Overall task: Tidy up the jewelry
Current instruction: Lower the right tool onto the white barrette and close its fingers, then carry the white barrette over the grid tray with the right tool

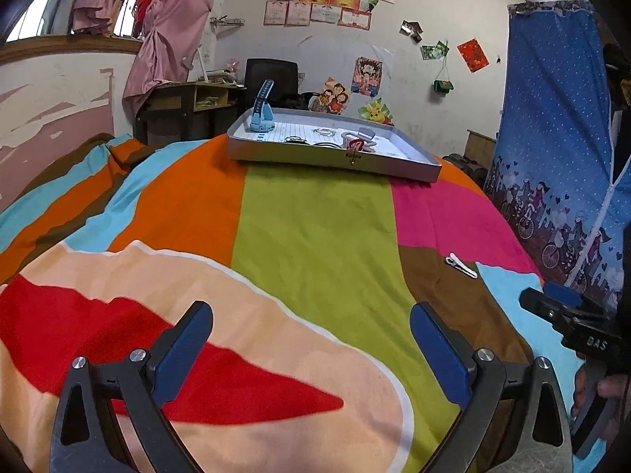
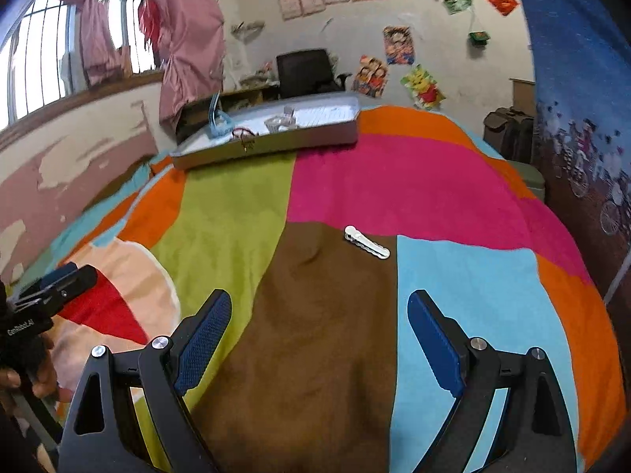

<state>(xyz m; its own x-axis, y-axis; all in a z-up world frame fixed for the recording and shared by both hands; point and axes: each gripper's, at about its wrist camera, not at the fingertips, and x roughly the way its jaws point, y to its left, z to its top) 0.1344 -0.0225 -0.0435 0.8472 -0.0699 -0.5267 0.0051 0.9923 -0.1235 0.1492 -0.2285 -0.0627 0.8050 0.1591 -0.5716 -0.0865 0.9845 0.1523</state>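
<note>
both the left gripper [image 1: 311,315] and right gripper [image 2: 319,303] gape wide and empty above the blanket [image 1: 315,236].

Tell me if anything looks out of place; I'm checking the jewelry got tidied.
One white hair clip lies alone on the bedspread, well short of the tray that holds the other pieces. Both grippers are open and empty.

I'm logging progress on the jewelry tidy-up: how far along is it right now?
Mostly done, it seems: the blue watch and several small pieces already sit in the silver tray at the far end of the bedspread. Nothing is in hand; the left gripper and right gripper are both open and empty. Left to do: the white hair clip lies on the bedspread ahead of the right gripper.
</note>
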